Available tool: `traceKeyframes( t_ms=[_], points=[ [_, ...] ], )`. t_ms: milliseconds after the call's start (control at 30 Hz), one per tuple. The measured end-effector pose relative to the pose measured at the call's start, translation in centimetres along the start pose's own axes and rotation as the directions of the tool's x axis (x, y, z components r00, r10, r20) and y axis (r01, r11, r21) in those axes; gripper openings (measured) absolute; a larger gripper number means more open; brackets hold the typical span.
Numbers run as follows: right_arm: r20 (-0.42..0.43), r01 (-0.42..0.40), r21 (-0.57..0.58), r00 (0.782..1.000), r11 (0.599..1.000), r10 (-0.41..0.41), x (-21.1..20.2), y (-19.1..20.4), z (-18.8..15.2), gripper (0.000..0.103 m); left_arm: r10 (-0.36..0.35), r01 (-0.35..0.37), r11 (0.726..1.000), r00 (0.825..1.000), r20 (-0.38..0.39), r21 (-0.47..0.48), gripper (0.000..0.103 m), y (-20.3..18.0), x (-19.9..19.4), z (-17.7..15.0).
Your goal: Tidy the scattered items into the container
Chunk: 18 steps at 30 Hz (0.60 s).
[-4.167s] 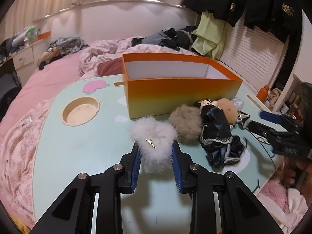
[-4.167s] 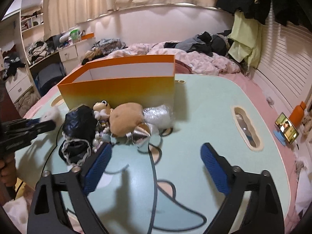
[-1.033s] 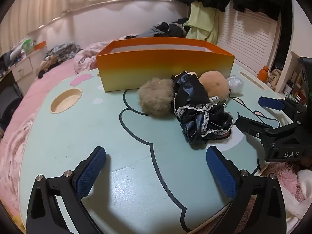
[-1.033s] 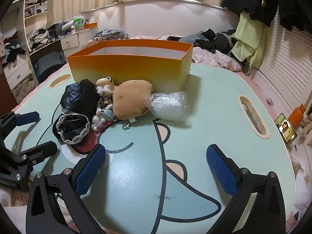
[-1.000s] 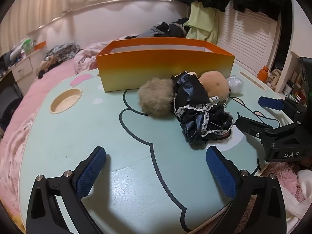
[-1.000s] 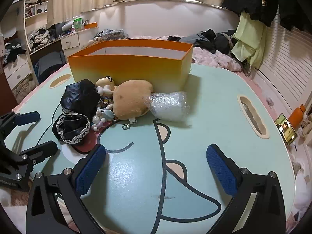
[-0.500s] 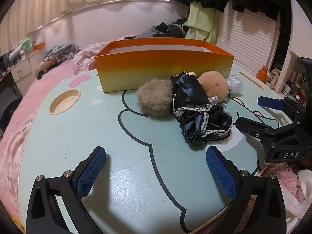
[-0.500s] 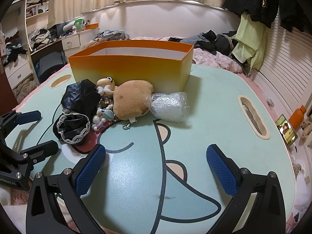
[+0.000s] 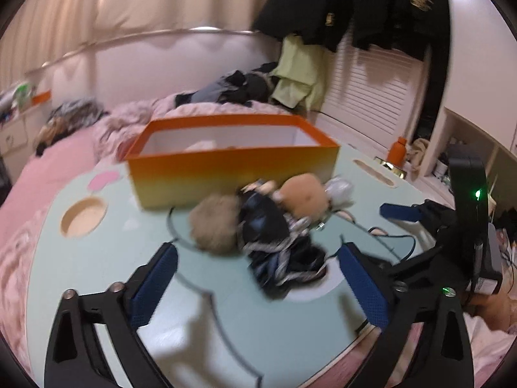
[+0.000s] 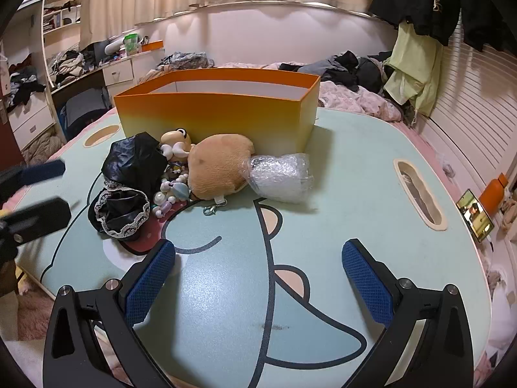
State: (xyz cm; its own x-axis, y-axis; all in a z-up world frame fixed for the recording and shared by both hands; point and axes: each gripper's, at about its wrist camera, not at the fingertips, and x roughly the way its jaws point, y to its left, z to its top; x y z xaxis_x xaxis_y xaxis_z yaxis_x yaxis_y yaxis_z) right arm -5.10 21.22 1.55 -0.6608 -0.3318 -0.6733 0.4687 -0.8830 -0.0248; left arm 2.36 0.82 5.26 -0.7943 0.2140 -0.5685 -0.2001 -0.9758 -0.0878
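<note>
In the left wrist view, the round cut-out (image 9: 83, 217) sat at the left of the pale green bench (image 9: 106, 258), and right of it, at upper centre, the orange container (image 9: 232, 158) stood open with something pale, too blurred to name, showing inside. In front of its near wall the scattered items lay bunched together: a beige fluffy pompom (image 9: 216, 223) at centre, touching a black lace-trimmed garment (image 9: 274, 242) to its right, then a tan plush (image 9: 303, 195) and a clear plastic bag (image 9: 339, 190) further right. The left tongs (image 9: 258, 286) filled the lower frame, jaws wide but closing, nothing between them, the pompom just beyond the left tip. At the far right edge the other tool showed. In the right wrist view, the left tool appeared blurred at the left edge; a string of beads (image 10: 168, 194) and a small frog-like figure (image 10: 176, 144) lay between garment and plush; the right tongs (image 10: 258, 274) hovered low in the frame, jaws apart and empty over bare bench. The step in hand looked like the approach for another pick, most likely the pompom. The next move would call for advancing the left tongs until the pompom sat squarely between the pads, clamping without snagging the lace, then lifting clear over the container's near wall.
</note>
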Motion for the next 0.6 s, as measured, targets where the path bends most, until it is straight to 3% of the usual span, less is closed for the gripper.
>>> traceKeyframes(
  t_ms=[133, 200, 333, 500, 600],
  points=[
    [0.0, 0.0, 0.001, 1.0, 1.0, 0.0, 0.0, -0.1, 0.0, 0.103, 0.02, -0.02, 1.0, 0.995, -0.094, 0.006, 0.063, -0.6, 3.1, 0.8],
    [0.001, 0.001, 0.003, 1.0, 1.0, -0.001, 0.0, -0.1, 0.0, 0.103, -0.03, 0.025, 0.999, 0.989, -0.146, -0.034, 0.052, -0.2, 4.4, 0.7],
    [0.007, -0.001, 0.022, 1.0, 1.0, 0.001, -0.2, -0.4, 0.1, 0.103, -0.07, 0.062, 0.996, 0.985, -0.156, -0.06, 0.037, 0.2, 4.5, 0.4],
    [0.001, -0.096, 0.11, 0.995, 0.989, 0.096, -0.4, -2.4, 1.1, 0.103, -0.094, 0.085, 0.993, 0.988, -0.121, -0.076, 0.033, 1.2, 2.8, -0.6],
    [0.007, -0.091, 0.191, 0.996, 0.977, 0.092, -0.3, -4.1, 2.0, 0.103, -0.112, 0.105, 0.991, 0.99, -0.087, -0.082, 0.033, 1.9, 1.1, -1.1]
  ],
)
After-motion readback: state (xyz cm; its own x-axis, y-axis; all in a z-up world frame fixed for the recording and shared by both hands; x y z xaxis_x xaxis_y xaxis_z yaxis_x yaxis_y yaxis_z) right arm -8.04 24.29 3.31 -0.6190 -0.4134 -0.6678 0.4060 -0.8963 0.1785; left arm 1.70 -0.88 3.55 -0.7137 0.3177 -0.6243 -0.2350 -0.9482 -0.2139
